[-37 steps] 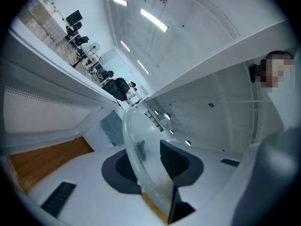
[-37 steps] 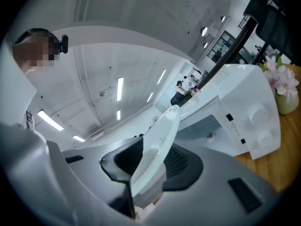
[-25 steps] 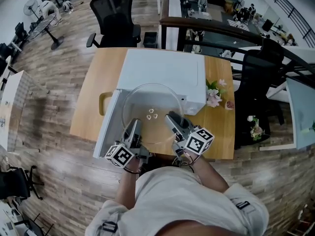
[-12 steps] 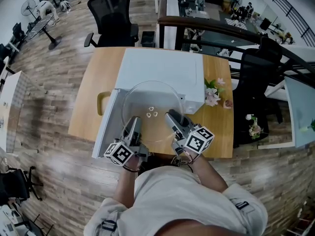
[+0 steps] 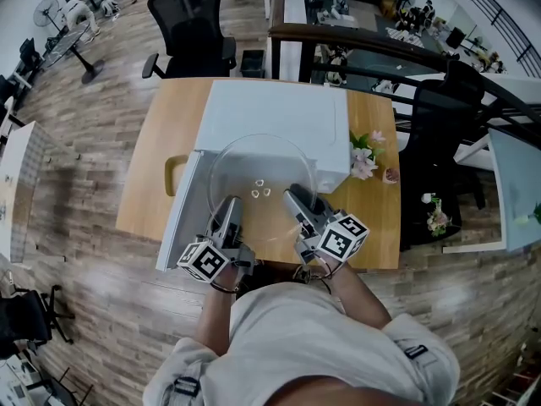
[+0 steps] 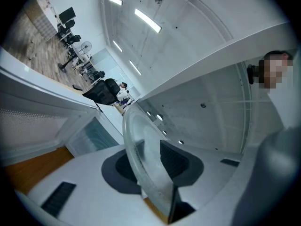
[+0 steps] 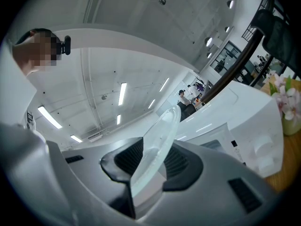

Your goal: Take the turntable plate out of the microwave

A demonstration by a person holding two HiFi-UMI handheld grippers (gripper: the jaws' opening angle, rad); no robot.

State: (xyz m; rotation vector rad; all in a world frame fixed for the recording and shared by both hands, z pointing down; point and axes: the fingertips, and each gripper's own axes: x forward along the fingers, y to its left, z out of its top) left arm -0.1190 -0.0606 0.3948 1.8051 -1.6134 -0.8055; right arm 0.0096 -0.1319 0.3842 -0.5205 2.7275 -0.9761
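The clear glass turntable plate [image 5: 262,172] hangs level in front of the white microwave [image 5: 270,112], over the wooden table [image 5: 156,163]. My left gripper [image 5: 229,212] is shut on the plate's near-left rim, and my right gripper [image 5: 295,200] is shut on its near-right rim. In the left gripper view the plate [image 6: 141,145] stands edge-on between the dark pads of the left gripper [image 6: 149,158]. The right gripper view shows the same: the plate's rim [image 7: 160,135] is pinched in the right gripper [image 7: 151,160]. The microwave door [image 5: 179,214] hangs open at the left.
A vase of pink flowers [image 5: 365,159] stands on the table right of the microwave, with a small pink object [image 5: 390,176] beside it. Black office chairs stand behind the table [image 5: 188,19] and at its right [image 5: 439,121]. A dark railing [image 5: 380,53] runs behind.
Both grippers keep their hold on the plate and stay about where they were. Only the head view has shifted a little.
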